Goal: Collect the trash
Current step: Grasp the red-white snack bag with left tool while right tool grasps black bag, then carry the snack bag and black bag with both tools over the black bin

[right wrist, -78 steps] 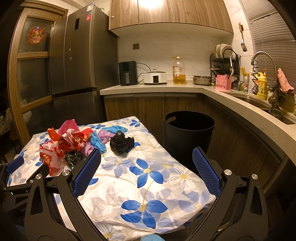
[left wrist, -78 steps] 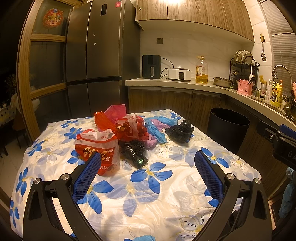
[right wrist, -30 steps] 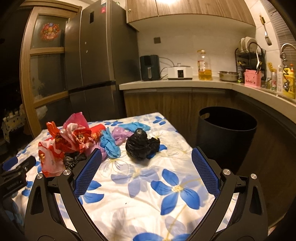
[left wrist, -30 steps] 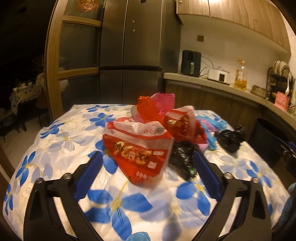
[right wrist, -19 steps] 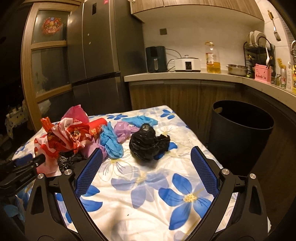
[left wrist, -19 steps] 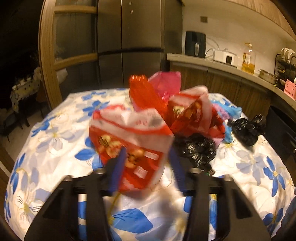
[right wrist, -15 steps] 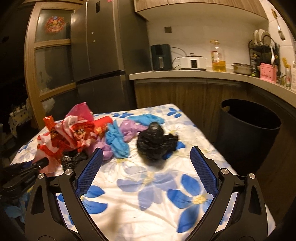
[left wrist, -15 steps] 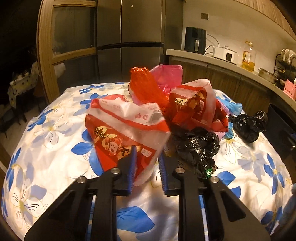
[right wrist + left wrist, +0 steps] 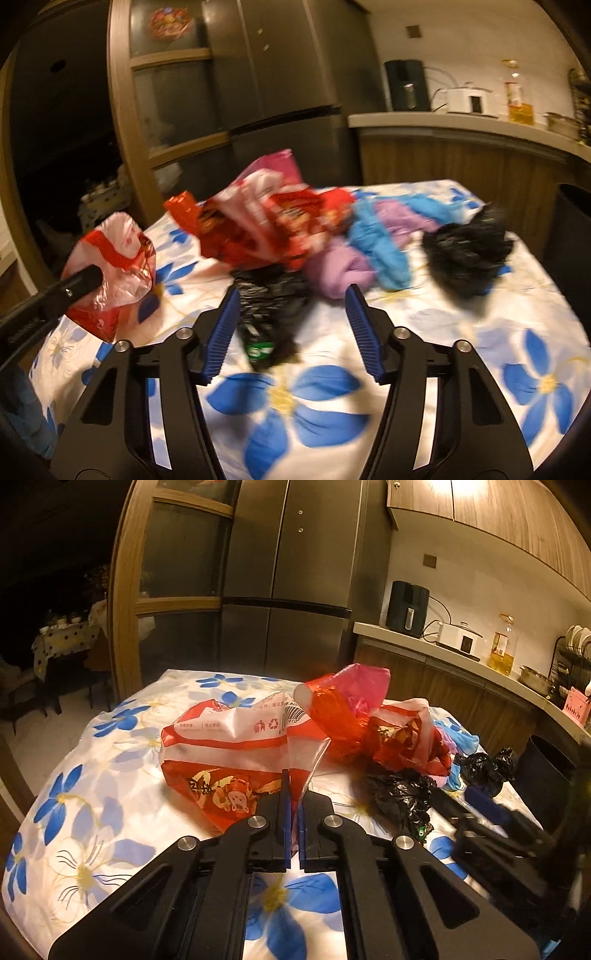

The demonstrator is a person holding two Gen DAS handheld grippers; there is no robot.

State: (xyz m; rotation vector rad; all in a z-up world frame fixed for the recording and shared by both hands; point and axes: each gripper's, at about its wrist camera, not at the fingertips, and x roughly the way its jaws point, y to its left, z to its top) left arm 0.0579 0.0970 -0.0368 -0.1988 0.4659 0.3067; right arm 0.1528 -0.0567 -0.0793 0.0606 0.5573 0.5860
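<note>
Since the last frame, your left gripper (image 9: 291, 801) has clamped the red-and-white bag (image 9: 229, 753); your right gripper (image 9: 291, 328) is closing around the black bag (image 9: 269, 306), pads not yet pressing. Thin film may slip or tear if yanked.

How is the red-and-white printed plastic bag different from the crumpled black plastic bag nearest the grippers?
The red-and-white printed plastic bag is glossy, partly see-through and puffed up; the crumpled black plastic bag is dark, opaque and bunched low.

The left gripper is shut on the red-and-white bag's corner; the right gripper is closing around the black bag, its pads apart from it.

Both are thin plastic trash on the flowered tablecloth.
</note>
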